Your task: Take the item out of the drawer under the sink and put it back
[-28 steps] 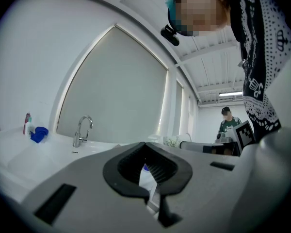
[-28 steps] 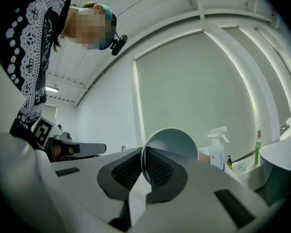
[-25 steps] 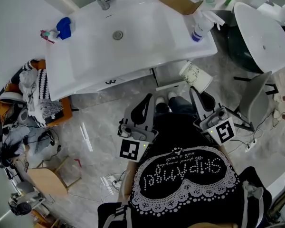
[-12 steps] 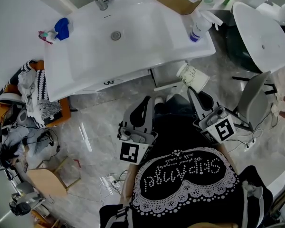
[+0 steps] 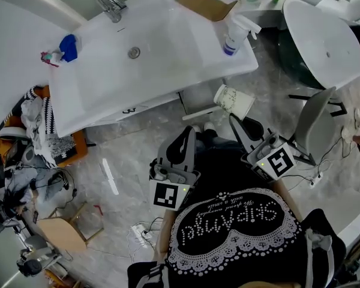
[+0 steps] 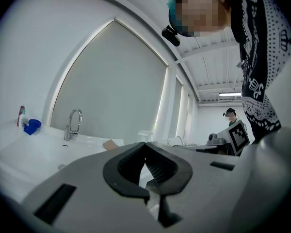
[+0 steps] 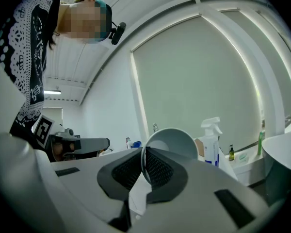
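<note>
Your right gripper (image 7: 143, 152) has eased slightly lower, its jaws still pinching the paper cup (image 7: 172, 140) by the rim, bowl ahead of them. The left gripper (image 6: 145, 144) jaws are pressed together, empty. The cup is out, so returning it to the drawer remains.

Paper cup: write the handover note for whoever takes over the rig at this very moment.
Right hand-held gripper: shut on the rim of the paper cup, which is held in the air in front of the sink.
Left hand-held gripper: shut, nothing between its jaws.
Done: the cup is out and in hand.
Left: put it back in the drawer under the sink. A white panel juts out below the basin, probably that drawer, open.
</note>
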`<move>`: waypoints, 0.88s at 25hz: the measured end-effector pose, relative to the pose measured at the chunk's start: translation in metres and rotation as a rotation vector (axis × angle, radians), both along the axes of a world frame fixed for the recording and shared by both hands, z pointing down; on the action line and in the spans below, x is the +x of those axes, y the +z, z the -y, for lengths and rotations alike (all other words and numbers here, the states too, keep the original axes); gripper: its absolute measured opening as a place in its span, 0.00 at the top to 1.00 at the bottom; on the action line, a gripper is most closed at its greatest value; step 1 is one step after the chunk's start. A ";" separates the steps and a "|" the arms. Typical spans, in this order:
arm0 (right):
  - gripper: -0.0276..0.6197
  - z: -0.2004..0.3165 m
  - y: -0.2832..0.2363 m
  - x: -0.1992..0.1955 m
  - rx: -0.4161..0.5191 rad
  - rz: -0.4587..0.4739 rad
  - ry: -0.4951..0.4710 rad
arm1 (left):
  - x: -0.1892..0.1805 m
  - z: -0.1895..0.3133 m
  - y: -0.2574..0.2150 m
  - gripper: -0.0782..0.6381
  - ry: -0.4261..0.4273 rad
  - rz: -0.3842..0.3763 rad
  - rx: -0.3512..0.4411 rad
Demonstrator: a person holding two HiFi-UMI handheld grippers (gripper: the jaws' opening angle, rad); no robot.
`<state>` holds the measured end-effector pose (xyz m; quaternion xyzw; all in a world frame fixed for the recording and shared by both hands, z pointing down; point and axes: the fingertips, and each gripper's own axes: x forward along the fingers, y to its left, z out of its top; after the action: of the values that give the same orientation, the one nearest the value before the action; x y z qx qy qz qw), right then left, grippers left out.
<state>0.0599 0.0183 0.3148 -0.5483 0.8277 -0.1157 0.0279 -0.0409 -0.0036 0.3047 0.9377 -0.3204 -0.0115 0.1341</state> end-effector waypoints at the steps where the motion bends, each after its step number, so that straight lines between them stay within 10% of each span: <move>1: 0.92 -0.002 0.002 0.003 -0.003 0.000 -0.009 | 0.005 -0.004 0.002 0.88 0.007 0.007 0.002; 22: 0.92 -0.024 0.008 0.037 0.030 0.022 -0.042 | 0.044 -0.025 0.013 0.88 0.007 0.030 0.027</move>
<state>0.0973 0.0424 0.3224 -0.5291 0.8403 -0.1102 0.0428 0.0031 0.0212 0.3173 0.9406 -0.3190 -0.0015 0.1165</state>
